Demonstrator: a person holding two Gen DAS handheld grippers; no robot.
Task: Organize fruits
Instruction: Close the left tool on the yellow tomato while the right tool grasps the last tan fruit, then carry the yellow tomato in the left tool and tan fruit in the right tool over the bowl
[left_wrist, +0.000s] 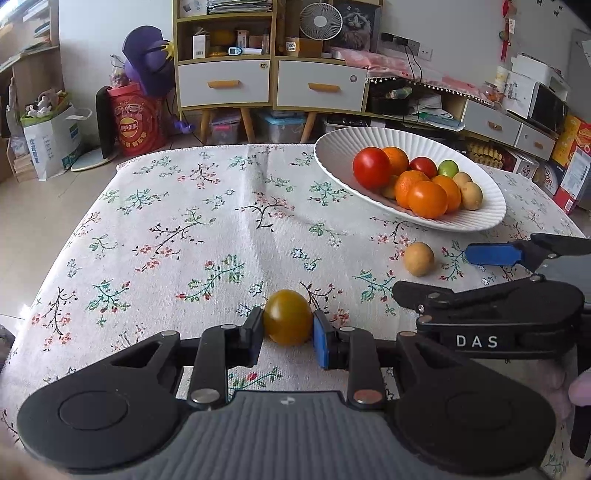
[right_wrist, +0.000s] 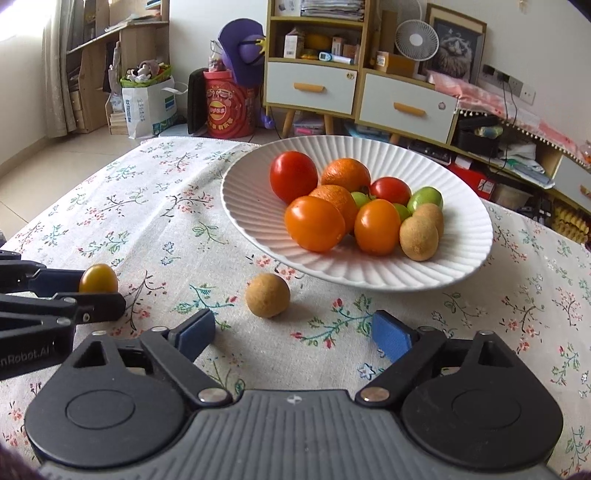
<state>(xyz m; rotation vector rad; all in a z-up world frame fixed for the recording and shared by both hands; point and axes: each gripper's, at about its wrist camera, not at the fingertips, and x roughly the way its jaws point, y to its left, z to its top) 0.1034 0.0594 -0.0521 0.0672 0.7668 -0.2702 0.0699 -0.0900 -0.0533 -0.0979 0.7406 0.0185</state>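
We see a small yellow-amber tomato, smooth and egg-shaped, clamped between two pads just above the flowered cloth. A round tan fruit with a dull, speckled skin lies loose on the cloth, just in front of the white ribbed plate. On that plate we count a heap: two red tomatoes, oranges, two glossy orange tomatoes, small green fruits and two more tan ones, all touching.
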